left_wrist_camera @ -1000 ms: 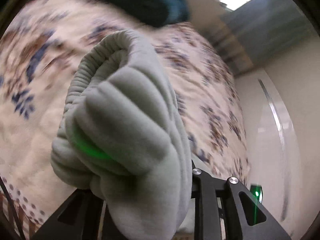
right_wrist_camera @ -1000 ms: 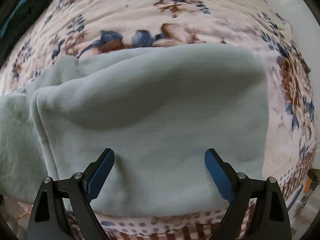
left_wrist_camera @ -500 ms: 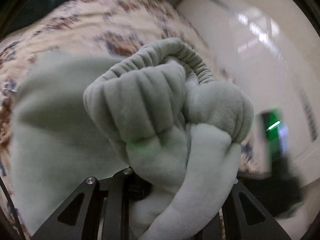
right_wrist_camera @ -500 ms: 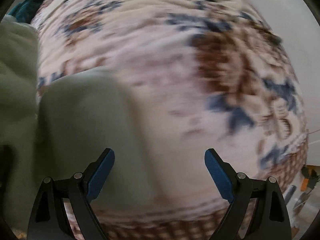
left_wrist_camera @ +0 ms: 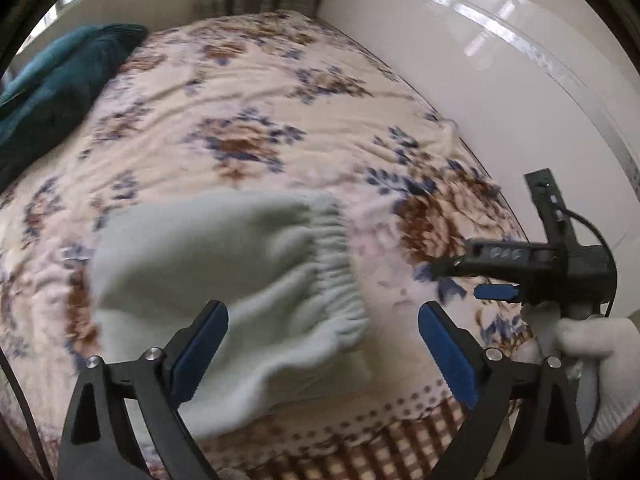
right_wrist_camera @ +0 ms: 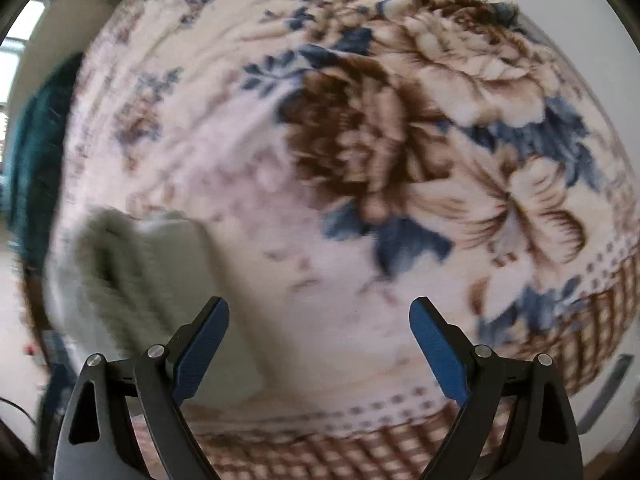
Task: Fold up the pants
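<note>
The pale green fleece pants (left_wrist_camera: 224,280) lie folded in a compact bundle on the floral bedspread (left_wrist_camera: 248,92), elastic waistband toward the right. My left gripper (left_wrist_camera: 323,344) is open and empty just in front of the bundle's near edge. In the right wrist view the pants (right_wrist_camera: 152,276) show blurred at the lower left. My right gripper (right_wrist_camera: 319,340) is open and empty over bare bedspread to the right of the pants. The right gripper also shows in the left wrist view (left_wrist_camera: 496,292), held by a white-gloved hand (left_wrist_camera: 600,344).
A dark teal blanket (left_wrist_camera: 52,92) lies at the bed's far left. A glossy white wall or headboard (left_wrist_camera: 500,60) runs along the right side. The bed's checked front border (right_wrist_camera: 400,448) is close below both grippers.
My left gripper let go of the bunched pants and opened; the bundle now rests on the bed. My right gripper swung right, away from the pants, still open.
</note>
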